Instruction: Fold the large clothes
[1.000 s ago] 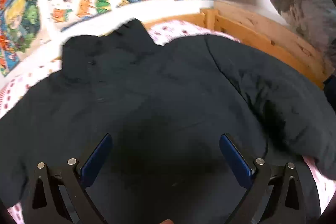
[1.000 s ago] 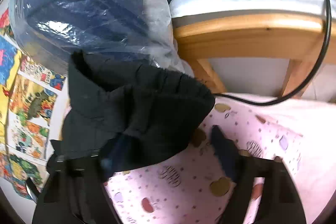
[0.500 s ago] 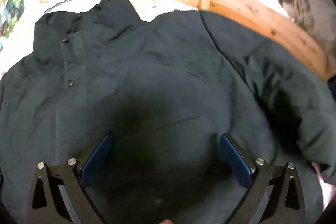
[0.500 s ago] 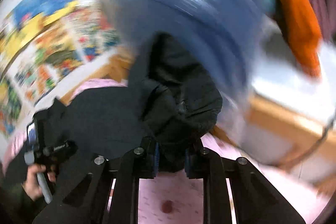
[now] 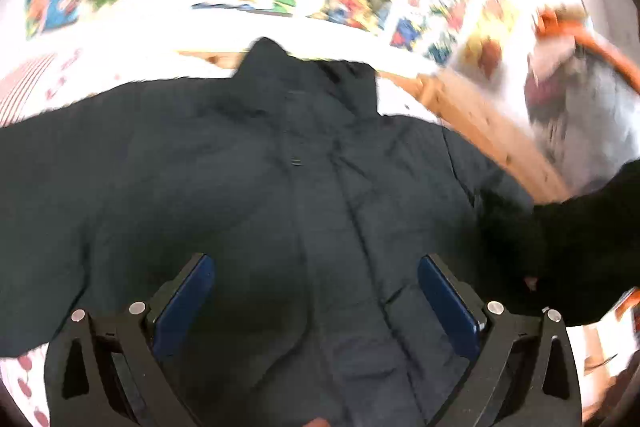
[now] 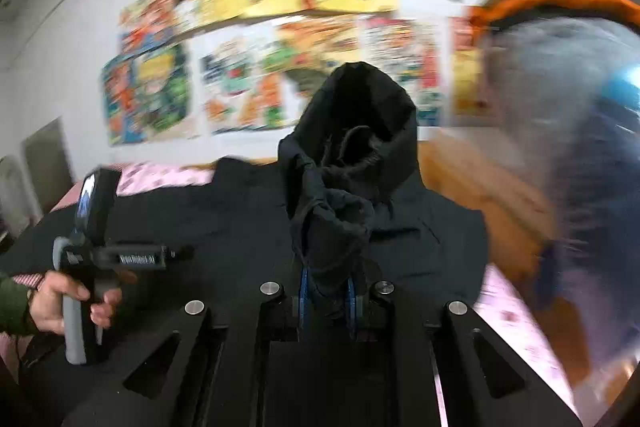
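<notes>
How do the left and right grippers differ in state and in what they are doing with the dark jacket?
The left gripper has its jaws wide apart; the right gripper is shut, having just closed. The left gripper holds nothing and hovers over the jacket spread on the bed; the right gripper pinches the cuff of a sleeve and holds it raised. Both have blue pads on black fingers.

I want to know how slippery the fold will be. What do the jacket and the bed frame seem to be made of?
Jacket: looks like a matte, dark synthetic shell with padding, going by its puffy quilted creases; the exact fabric is unclear. Bed frame: light wood, probably pine, with visible knots and a warm, unpainted finish.
</notes>
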Available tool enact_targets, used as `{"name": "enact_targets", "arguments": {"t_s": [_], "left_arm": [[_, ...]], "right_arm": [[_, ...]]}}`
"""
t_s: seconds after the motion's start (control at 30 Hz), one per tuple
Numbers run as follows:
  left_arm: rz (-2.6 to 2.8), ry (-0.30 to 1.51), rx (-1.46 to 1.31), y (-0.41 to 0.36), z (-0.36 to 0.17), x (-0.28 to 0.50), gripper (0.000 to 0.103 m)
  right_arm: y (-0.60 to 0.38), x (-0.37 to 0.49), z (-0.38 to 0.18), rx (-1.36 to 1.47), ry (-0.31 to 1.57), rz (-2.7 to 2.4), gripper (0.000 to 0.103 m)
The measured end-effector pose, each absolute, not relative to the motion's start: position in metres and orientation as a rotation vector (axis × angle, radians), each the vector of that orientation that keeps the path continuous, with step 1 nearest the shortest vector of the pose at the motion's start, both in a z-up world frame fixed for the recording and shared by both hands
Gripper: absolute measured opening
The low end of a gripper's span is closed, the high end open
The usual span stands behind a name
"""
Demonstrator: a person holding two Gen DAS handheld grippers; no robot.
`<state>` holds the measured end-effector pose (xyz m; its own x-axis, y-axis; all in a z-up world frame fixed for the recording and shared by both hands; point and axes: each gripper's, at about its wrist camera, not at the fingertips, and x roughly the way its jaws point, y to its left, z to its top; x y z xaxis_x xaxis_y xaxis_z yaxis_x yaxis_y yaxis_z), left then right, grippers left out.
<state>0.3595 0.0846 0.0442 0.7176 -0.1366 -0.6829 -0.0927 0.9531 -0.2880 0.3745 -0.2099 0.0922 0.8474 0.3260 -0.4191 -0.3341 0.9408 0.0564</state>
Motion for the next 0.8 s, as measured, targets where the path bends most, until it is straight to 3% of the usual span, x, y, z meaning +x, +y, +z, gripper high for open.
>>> {"name": "enact_targets", "arguments": {"t_s": [0.17,0.43,0.5,0.57,0.8], "left_arm": [[-0.006,0.770,-0.535,0.148,0.035,0.330,0.101],[-0.095,0.836,-0.713,0.173,0.003,0.321,0.101],[-0.136,0.869,-0.775,0.175,-0.007,0.325,0.101],[-0.167,0.890,-0.807,0.173,-0.014,0.329,0.101],[-0.210,0.947,-0.758,0.149,-0.029,0.349,0.101]], "right_arm": [[-0.154,0.367,0.059,-0.051,0.546,0.512,0.013],[-0.091,0.359,0.001,-0.145,0.728,0.635,0.016],[-0.087,0.363,-0.010,-0.099,0.800,0.697,0.026],[-0.091,0.362,-0.019,-0.022,0.857,0.755,0.056],[-0.106,0.346,-0.031,0.026,0.900,0.808,0.059]]}}
